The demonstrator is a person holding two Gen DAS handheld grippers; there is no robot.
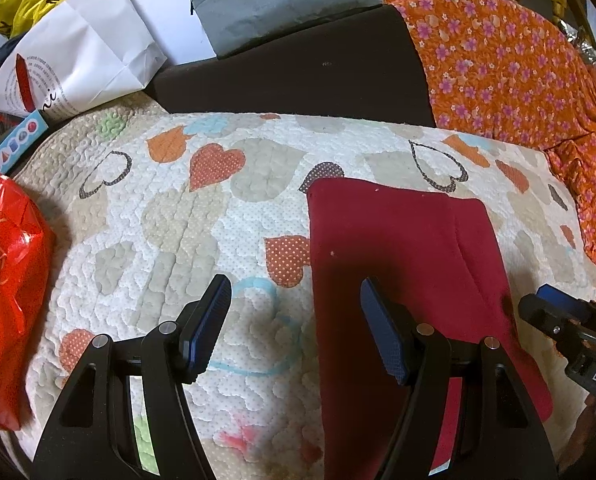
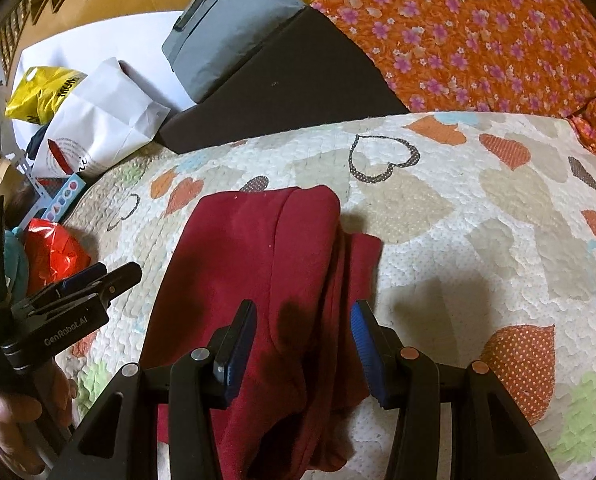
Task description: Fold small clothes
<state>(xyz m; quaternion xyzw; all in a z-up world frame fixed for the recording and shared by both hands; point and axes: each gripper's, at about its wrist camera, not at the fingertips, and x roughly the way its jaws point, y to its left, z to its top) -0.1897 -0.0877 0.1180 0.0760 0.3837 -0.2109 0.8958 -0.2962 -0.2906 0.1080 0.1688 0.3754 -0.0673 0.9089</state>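
Nearest to us in the left wrist view, the left gripper (image 1: 296,318) stands with its jaws spread wide and nothing between them but the heart-patterned quilt (image 1: 170,216). Its right finger sits over the left edge of the dark red garment (image 1: 402,248), while its left finger is over bare quilt; we cannot tell whether either pad touches the cloth. The garment lies flat there, a long folded strip running away from us, mostly to the right of that gripper.

In the right wrist view, the right gripper (image 2: 304,344) also has its jaws apart, and the dark red garment (image 2: 266,264) passes between them. The cloth bunches in folds toward the right finger, and we see a gap between the left pad and the fabric, so the pads do not clamp it. A hand (image 2: 18,420) holds the left gripper at the lower left of this view.

Farther out, a red shiny bag (image 1: 6,280) lies at the quilt's left edge. Beyond the quilt we see a white paper bag (image 1: 78,56), a yellow plastic bag (image 1: 30,0), a dark brown block (image 1: 298,76) with a grey case (image 1: 286,0) on it, and an orange flowered cloth (image 1: 510,76) to the right.
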